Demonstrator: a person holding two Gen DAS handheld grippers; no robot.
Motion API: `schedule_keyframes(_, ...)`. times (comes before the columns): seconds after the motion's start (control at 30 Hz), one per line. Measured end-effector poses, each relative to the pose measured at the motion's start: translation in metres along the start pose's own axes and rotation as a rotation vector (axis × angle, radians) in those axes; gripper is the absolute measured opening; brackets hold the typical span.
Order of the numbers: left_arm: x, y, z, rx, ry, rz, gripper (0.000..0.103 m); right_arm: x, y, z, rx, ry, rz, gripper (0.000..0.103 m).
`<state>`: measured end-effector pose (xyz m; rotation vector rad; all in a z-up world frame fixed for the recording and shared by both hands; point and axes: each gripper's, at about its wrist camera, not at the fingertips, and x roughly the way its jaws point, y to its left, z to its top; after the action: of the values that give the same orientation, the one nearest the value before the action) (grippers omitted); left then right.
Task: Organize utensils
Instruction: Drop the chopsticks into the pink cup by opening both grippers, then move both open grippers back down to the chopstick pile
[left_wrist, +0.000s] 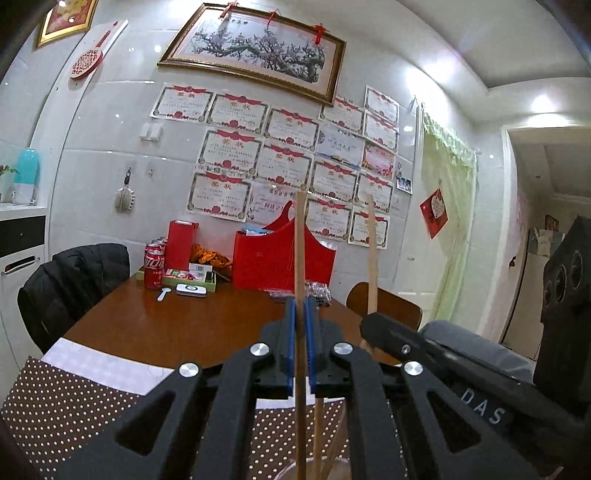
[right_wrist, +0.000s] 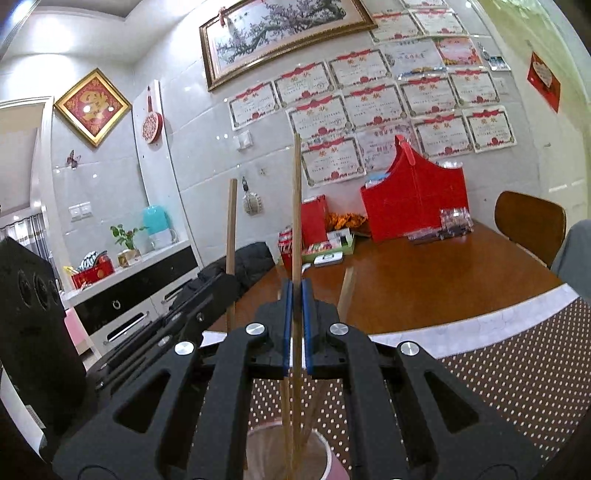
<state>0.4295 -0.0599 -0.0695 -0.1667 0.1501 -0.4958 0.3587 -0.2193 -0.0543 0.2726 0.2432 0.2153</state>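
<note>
My left gripper (left_wrist: 301, 306) is shut on an upright wooden chopstick (left_wrist: 300, 251), its lower end reaching down toward a cup rim (left_wrist: 295, 467) at the bottom edge. My right gripper (right_wrist: 295, 291) is shut on another upright wooden chopstick (right_wrist: 296, 206), whose lower end stands inside a pink cup (right_wrist: 325, 454) with several other chopsticks (right_wrist: 347, 291). In the left wrist view the right gripper's body (left_wrist: 406, 343) and its chopstick (left_wrist: 372, 254) show at right. In the right wrist view the left gripper's body (right_wrist: 207, 295) and its chopstick (right_wrist: 231, 229) show at left.
The cup stands on a brown dotted mat (right_wrist: 517, 369) on a wooden table (left_wrist: 184, 321). At the far table edge are cola cans (left_wrist: 153, 269), a red basket (left_wrist: 280, 254) and small boxes (left_wrist: 190, 290). Chairs (right_wrist: 528, 221) stand on both sides.
</note>
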Motion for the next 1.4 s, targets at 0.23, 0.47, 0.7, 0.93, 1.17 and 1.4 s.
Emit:
schedule_keyframes(0.23,-0.017,0.011,-0.01,-0.014,0.014,0.124,0.067,-0.013,-0.01,-0.01,0.013,0.055,-0.058,0.04)
schedule_keyframes(0.47,-0.057,0.012,0.007,0.043,-0.017,0.206,0.085,-0.05,-0.027,0.004,0.067,0.051,-0.068,0.097)
schedule_keyframes(0.7,-0.095,-0.011,0.023,0.114,0.057,0.348,0.097,-0.081,-0.023,0.018,0.091,0.064,-0.079,0.097)
schedule_keyframes(0.93,-0.132,-0.024,0.031,0.106,0.139,0.382,0.097,-0.115,-0.013,0.024,0.077,0.098,-0.056,0.097)
schedule_keyframes(1.17,-0.168,-0.022,0.03,0.056,0.201,0.389,0.097,-0.144,-0.011,0.015,0.093,0.17,-0.033,0.097)
schedule_keyframes(1.4,-0.196,-0.015,0.016,0.011,0.278,0.398,0.097,-0.162,-0.006,0.0,0.081,0.245,-0.035,0.097)
